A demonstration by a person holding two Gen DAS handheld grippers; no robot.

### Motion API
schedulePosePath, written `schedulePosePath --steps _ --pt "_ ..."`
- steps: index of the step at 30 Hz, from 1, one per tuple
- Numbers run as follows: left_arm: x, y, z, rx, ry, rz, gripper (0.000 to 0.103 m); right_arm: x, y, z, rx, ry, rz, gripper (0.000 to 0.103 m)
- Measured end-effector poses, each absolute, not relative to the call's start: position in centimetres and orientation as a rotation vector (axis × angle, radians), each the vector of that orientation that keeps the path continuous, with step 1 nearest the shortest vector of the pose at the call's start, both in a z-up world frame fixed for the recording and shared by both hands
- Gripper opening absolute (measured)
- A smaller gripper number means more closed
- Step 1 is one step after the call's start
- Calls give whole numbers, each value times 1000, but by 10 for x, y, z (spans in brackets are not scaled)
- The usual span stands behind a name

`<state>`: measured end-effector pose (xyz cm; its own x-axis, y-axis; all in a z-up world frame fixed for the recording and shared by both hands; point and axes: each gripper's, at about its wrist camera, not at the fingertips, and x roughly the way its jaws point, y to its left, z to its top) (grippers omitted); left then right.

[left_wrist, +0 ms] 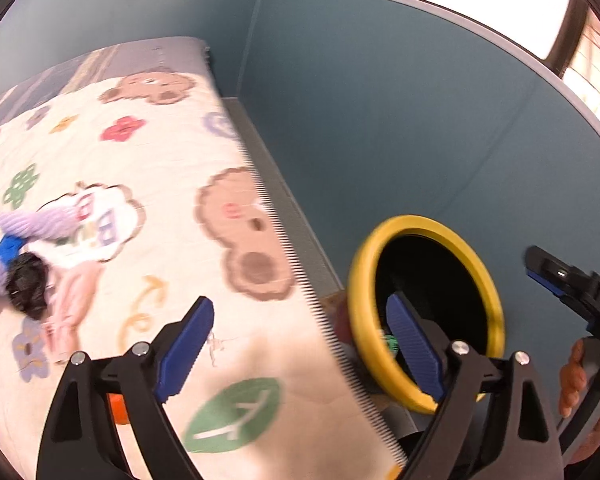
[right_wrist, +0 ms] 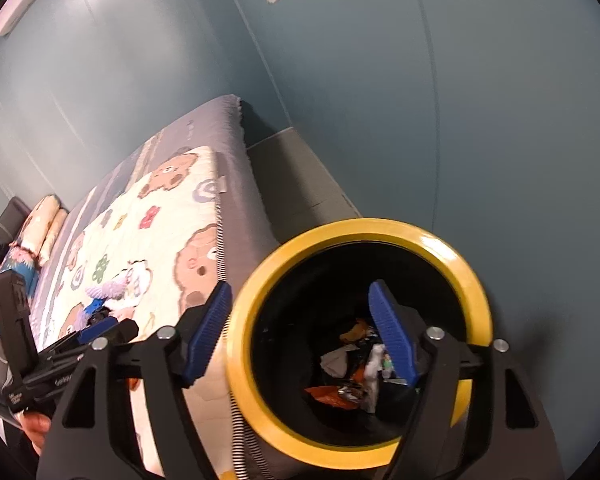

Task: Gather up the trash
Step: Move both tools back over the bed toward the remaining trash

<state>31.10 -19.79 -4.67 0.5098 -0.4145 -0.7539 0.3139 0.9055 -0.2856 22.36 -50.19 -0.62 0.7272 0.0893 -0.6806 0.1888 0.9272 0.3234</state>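
Note:
A black bin with a yellow rim point(right_wrist: 476, 288) stands on the floor beside the bed; it also shows in the left wrist view point(left_wrist: 368, 264). Wrappers and paper scraps point(right_wrist: 350, 376) lie at its bottom. My right gripper point(right_wrist: 300, 340) is open and empty, hovering over the bin's mouth. My left gripper point(left_wrist: 300, 344) is open and empty above the bed's edge, beside the bin. A crumpled black piece point(left_wrist: 28, 284) lies on the bed among purple, blue and pink items point(left_wrist: 44, 220).
A bed with a cream cartoon-bear blanket point(left_wrist: 160, 160) fills the left. Teal walls point(left_wrist: 380, 100) close the corner behind the bin. A grey ledge point(right_wrist: 296, 176) runs between bed and wall. Pillows point(right_wrist: 44, 220) lie at the far end.

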Motion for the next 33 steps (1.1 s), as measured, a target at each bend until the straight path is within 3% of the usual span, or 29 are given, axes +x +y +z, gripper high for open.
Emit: schedulePosePath --steps 14,33 --pt "330 -61 -62 -162 961 -182 87 251 -418 -2 312 760 57 89" --pt "365 98 -111 -283 1029 128 87 316 -283 -39 215 912 304 89"
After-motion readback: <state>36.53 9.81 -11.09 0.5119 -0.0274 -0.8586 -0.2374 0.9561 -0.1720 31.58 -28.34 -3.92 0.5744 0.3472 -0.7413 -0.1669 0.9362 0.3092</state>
